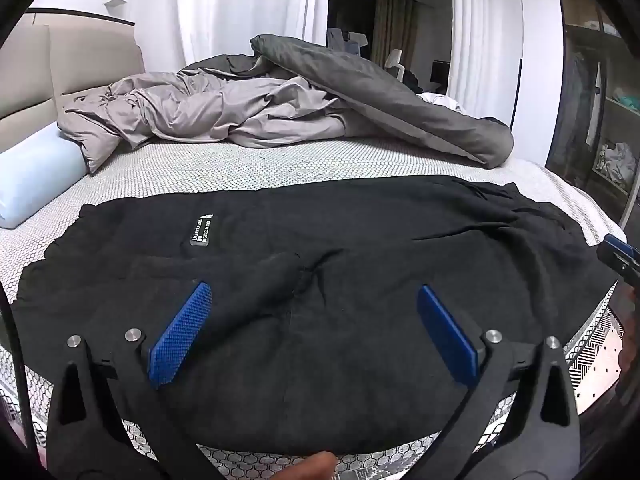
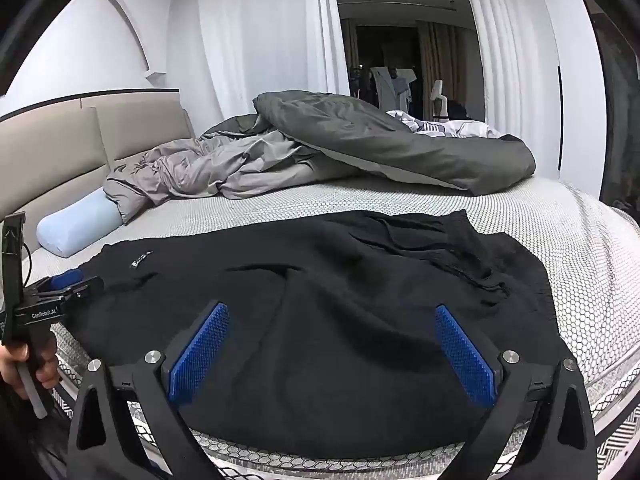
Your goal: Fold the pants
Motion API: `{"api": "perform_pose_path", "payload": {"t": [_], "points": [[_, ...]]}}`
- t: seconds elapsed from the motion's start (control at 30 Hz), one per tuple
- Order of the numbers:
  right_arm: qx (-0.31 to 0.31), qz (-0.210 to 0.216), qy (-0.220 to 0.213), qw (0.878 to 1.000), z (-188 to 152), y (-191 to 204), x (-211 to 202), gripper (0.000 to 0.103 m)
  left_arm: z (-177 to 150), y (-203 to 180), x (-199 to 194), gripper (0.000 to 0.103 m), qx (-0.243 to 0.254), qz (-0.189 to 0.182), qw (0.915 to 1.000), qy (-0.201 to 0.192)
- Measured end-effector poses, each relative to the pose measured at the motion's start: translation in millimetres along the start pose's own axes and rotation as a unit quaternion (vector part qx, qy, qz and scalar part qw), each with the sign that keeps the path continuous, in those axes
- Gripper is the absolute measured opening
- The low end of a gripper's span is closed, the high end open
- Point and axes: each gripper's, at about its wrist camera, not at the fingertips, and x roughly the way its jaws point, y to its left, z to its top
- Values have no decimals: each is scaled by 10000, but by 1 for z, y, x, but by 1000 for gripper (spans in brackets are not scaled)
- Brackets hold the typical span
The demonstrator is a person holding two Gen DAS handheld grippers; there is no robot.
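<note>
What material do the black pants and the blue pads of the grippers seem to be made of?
Black pants: probably a soft matte knit or fleece, as the surface looks fuzzy, without shine. Blue pads: likely rubber or plastic, with a fine studded grip texture.

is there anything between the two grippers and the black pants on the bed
Nothing visible. The pants lie spread on the mattress directly under the open left gripper and open right gripper. The duvet and pillow lie farther back, clear of the pants.
</note>
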Motion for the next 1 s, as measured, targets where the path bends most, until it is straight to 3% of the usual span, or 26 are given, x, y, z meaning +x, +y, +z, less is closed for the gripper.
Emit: {"api": "perform_pose_path", "payload": {"t": [1.0], "points": [[-120, 2, 54, 9999, -2, 6, 11, 103, 1, 4, -4, 102, -54, 23, 10000, -44]]}}
